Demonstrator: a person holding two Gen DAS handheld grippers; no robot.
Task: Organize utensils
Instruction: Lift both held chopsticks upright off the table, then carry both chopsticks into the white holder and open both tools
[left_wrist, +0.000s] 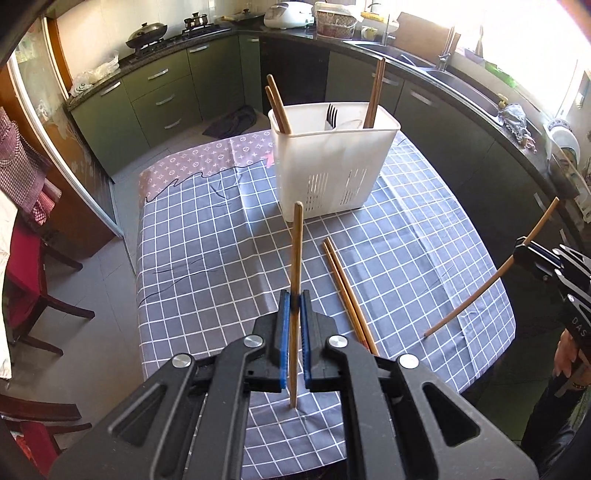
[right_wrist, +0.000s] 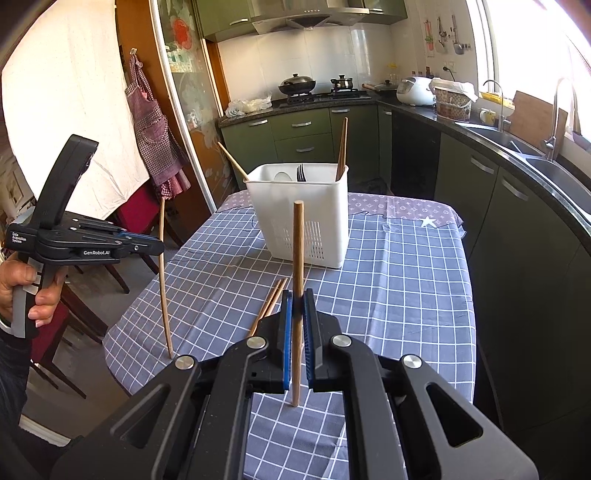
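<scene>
My left gripper (left_wrist: 294, 301) is shut on a wooden chopstick (left_wrist: 296, 251) that stands upright above the checked tablecloth (left_wrist: 207, 240). My right gripper (right_wrist: 297, 295) is shut on another chopstick (right_wrist: 297, 251), also upright. Each gripper shows in the other's view: the right gripper (left_wrist: 524, 251) at the table's right edge, the left gripper (right_wrist: 159, 246) at its left edge. The white utensil holder (left_wrist: 332, 166) stands at the far end of the table with chopsticks (left_wrist: 376, 92) in both end compartments and a fork (left_wrist: 331, 112) in the middle. Two loose chopsticks (left_wrist: 347, 291) lie together on the cloth between the grippers and the holder.
Dark wooden chairs with red seats (left_wrist: 26, 266) stand left of the table. Green kitchen cabinets (left_wrist: 162, 96) and a dark counter with a sink (right_wrist: 535, 155) run behind and to the right. A person's hand (right_wrist: 22, 291) grips the left tool's handle.
</scene>
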